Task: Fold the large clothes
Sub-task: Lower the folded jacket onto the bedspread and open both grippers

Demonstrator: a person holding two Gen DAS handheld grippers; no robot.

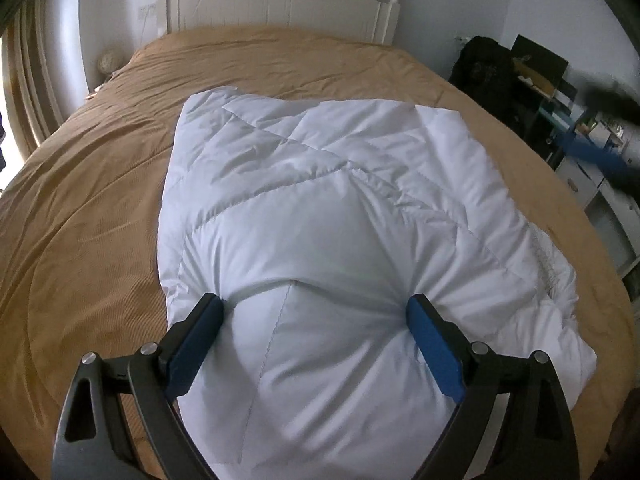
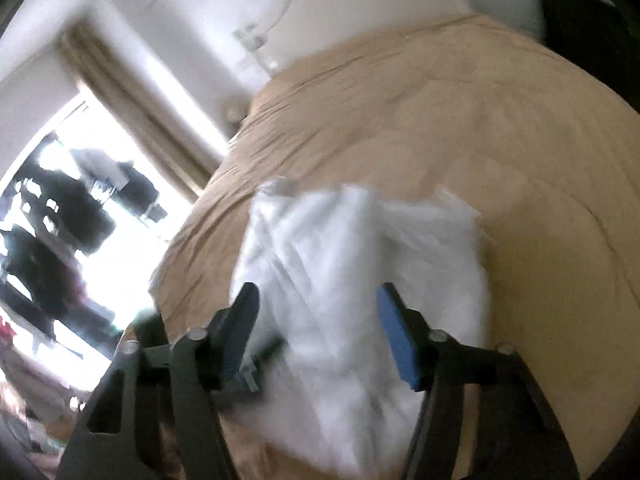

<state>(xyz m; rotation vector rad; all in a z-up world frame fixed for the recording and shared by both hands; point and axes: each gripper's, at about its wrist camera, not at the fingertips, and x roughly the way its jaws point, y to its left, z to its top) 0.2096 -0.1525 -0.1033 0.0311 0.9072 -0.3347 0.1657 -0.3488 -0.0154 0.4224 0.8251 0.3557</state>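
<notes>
A white quilted duvet (image 1: 320, 216) lies folded into a thick bundle on the tan bed cover (image 1: 100, 200). My left gripper (image 1: 316, 306) is open, its blue pads pressing down into the near part of the bundle, one on each side of a puffed fold. In the blurred right wrist view, the duvet (image 2: 352, 280) shows on the bed cover (image 2: 500, 160). My right gripper (image 2: 316, 300) is open and held above the bundle, apparently not touching it. It also appears as a blurred blue streak at the right edge of the left wrist view (image 1: 600, 156).
A white headboard (image 1: 280, 0) stands at the far end of the bed. Dark bags and shelves with clutter (image 1: 540, 80) stand to the right of the bed. A curtain and a bright window (image 2: 100, 200) are on the left side.
</notes>
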